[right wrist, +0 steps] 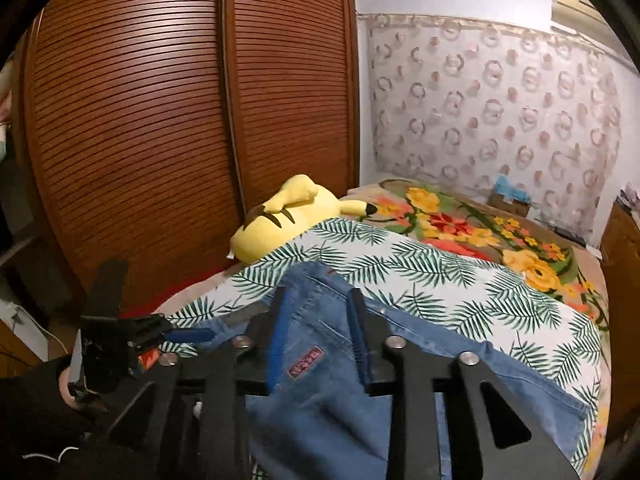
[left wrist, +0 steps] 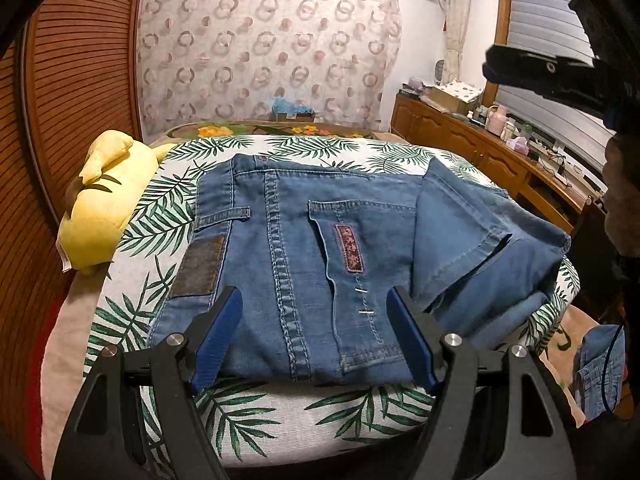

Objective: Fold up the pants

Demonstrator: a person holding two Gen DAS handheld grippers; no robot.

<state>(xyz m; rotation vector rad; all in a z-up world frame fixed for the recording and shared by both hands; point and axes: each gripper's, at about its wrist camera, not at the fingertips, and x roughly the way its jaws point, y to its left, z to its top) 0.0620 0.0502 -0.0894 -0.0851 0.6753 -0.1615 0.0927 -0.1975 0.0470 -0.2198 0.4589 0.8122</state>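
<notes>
Blue jeans (left wrist: 312, 240) lie on a palm-leaf sheet (left wrist: 208, 412), back pockets up, with the legs folded over in a loose heap at the right (left wrist: 492, 256). My left gripper (left wrist: 316, 300) is open, its blue fingers spread over the near waistband edge, nothing between them. My right gripper (right wrist: 318, 300) is open above the jeans (right wrist: 320, 400), fingers apart over the pocket with the pink patch (right wrist: 306, 362). The left gripper (right wrist: 188, 336) also shows at the left of the right wrist view. The right gripper's body (left wrist: 552, 76) shows at the upper right of the left wrist view.
A yellow plush toy (left wrist: 104, 208) lies at the bed's left edge beside a slatted wooden wardrobe (right wrist: 160, 120). A floral blanket (right wrist: 480, 232) covers the far bed. A wooden sideboard (left wrist: 480, 148) with clutter stands at the right. Another denim piece (left wrist: 600, 372) hangs at the lower right.
</notes>
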